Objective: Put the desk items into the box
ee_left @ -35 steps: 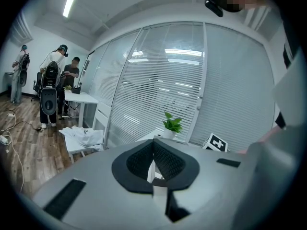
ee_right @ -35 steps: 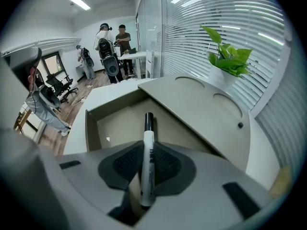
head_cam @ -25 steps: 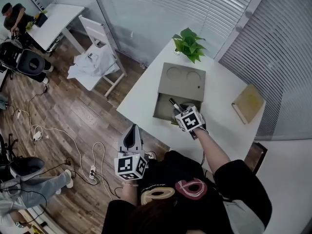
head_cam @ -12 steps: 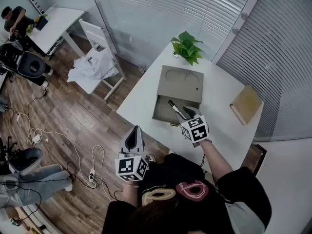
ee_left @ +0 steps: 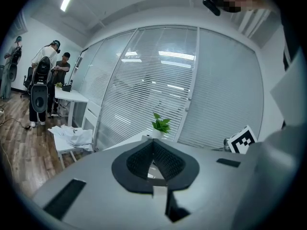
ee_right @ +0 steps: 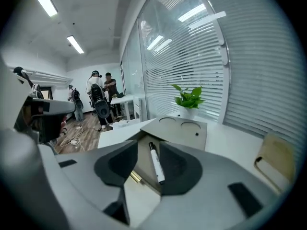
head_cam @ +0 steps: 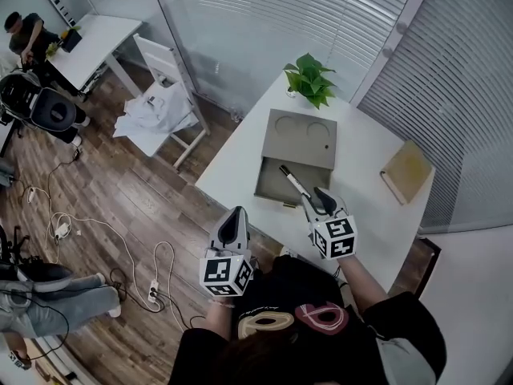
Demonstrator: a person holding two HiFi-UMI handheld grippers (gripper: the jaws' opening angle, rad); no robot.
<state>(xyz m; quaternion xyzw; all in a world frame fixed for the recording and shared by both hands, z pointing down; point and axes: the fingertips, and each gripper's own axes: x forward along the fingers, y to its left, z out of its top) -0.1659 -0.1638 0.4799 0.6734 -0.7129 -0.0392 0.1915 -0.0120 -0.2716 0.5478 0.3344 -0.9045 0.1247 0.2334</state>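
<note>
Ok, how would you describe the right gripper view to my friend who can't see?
The jaws of the right gripper stand apart, closing, with a white marker lying in the gap between them, not pinched, in an open grey box on a white table. Behind stand a green potted plant and window blinds; a tan notebook lies at the right.

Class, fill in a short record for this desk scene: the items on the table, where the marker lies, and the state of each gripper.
items: box, marker, potted plant and tan notebook on the white table
marker: lying slanted over the box's open tray
left gripper: jaws together, empty, held off the table's near edge
right gripper: jaws apart and closing; the marker shows in the gap, pads not pressing it
outside the box: tan notebook, potted plant
</note>
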